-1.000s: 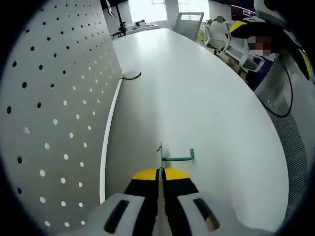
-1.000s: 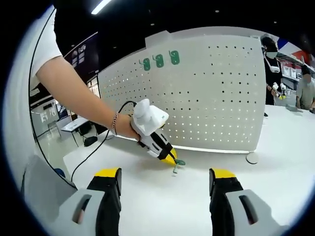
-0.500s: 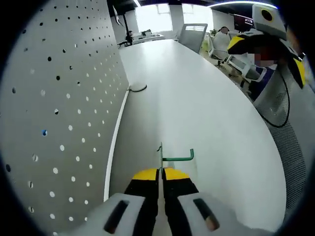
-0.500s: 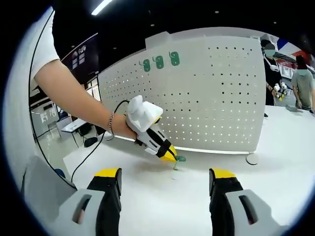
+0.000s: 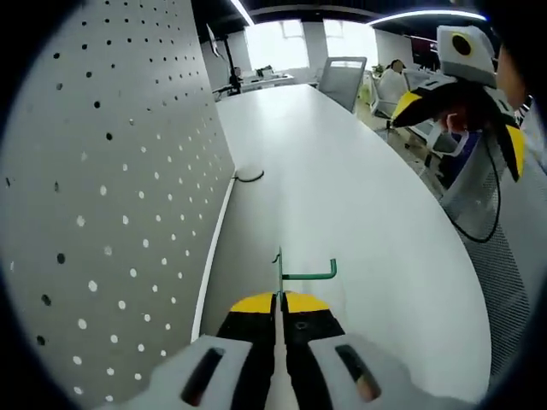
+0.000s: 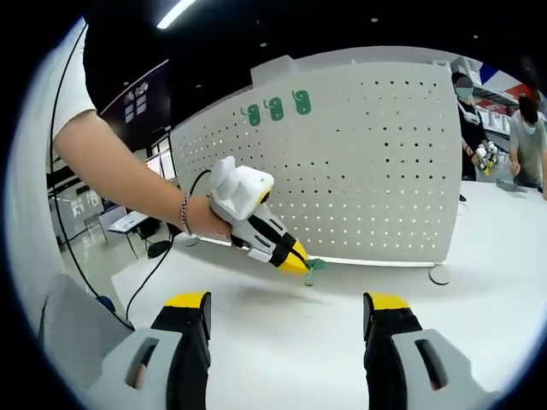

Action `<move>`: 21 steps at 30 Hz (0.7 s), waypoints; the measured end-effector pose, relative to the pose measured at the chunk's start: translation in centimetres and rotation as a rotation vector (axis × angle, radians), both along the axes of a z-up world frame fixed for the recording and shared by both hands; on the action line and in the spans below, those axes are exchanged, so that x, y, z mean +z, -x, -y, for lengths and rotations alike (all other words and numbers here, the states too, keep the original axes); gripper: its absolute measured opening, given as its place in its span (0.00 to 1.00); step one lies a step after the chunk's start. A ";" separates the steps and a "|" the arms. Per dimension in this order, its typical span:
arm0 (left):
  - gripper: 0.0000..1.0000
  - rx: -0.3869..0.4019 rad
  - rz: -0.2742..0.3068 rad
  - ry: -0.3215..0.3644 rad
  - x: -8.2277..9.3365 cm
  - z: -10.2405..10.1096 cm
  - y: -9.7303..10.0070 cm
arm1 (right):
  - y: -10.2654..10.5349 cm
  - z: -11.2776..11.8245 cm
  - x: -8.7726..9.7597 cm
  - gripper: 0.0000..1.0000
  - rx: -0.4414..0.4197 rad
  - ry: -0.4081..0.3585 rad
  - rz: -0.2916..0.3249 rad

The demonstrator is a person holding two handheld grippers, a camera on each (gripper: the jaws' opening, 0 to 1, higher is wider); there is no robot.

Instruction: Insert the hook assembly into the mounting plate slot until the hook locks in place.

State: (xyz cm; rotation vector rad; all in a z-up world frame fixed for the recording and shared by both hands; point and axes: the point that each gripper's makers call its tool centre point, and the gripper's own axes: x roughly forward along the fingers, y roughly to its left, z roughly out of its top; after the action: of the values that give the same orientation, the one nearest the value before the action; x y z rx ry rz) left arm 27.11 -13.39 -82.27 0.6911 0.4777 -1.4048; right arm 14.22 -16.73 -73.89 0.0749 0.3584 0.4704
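A small green metal wire hook (image 5: 295, 273) is gripped between the yellow tips of the left gripper (image 5: 278, 301), whose jaws are pressed together on the hook's upright stem. In the left gripper view the hook's short arm is seen to project sideways, ending in an upturned tip. The hook is held clear above the white oval tabletop (image 5: 359, 205). A large white perforated pegboard panel (image 5: 102, 213) stands upright on the table and is seen just beside the hook. A thin dark cable loop (image 5: 249, 177) lies on the table at the panel's foot, farther along.

In the right gripper view the left gripper (image 6: 301, 260) is seen in a person's hand (image 6: 205, 227), angled downward with the hook (image 6: 312, 268) at its tip, near the lower edge of the pegboard panel (image 6: 376, 171); whether the hook touches the panel cannot be told. Three further green hooks (image 6: 275, 108) are mounted in a row near the panel's top edge. The right gripper (image 6: 289, 318) is held wide apart, with nothing between its jaws, well back from the panel.
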 end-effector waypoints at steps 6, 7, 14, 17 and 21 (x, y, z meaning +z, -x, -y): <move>0.01 0.026 0.002 0.031 1.0 -0.1 0.1 | 0.0 -0.1 0.2 0.70 0.001 -0.004 0.001; 0.01 0.029 0.006 0.042 1.3 -0.1 0.2 | 0.0 -0.2 0.3 0.70 0.003 -0.007 0.004; 0.01 0.055 0.003 0.086 2.6 -0.5 0.7 | -0.1 -0.2 0.3 0.70 0.001 -0.012 0.006; 0.01 0.064 0.009 0.101 3.2 -0.7 0.8 | -0.1 -0.2 0.3 0.70 0.002 -0.013 0.005; 0.01 0.079 0.020 0.133 4.3 -0.9 0.8 | -0.1 -0.2 0.4 0.70 0.001 -0.014 0.006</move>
State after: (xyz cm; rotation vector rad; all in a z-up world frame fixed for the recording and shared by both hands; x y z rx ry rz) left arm 26.32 -12.47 -77.94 0.5729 0.3882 -1.3413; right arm 14.27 -16.56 -73.51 0.0868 0.3489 0.4739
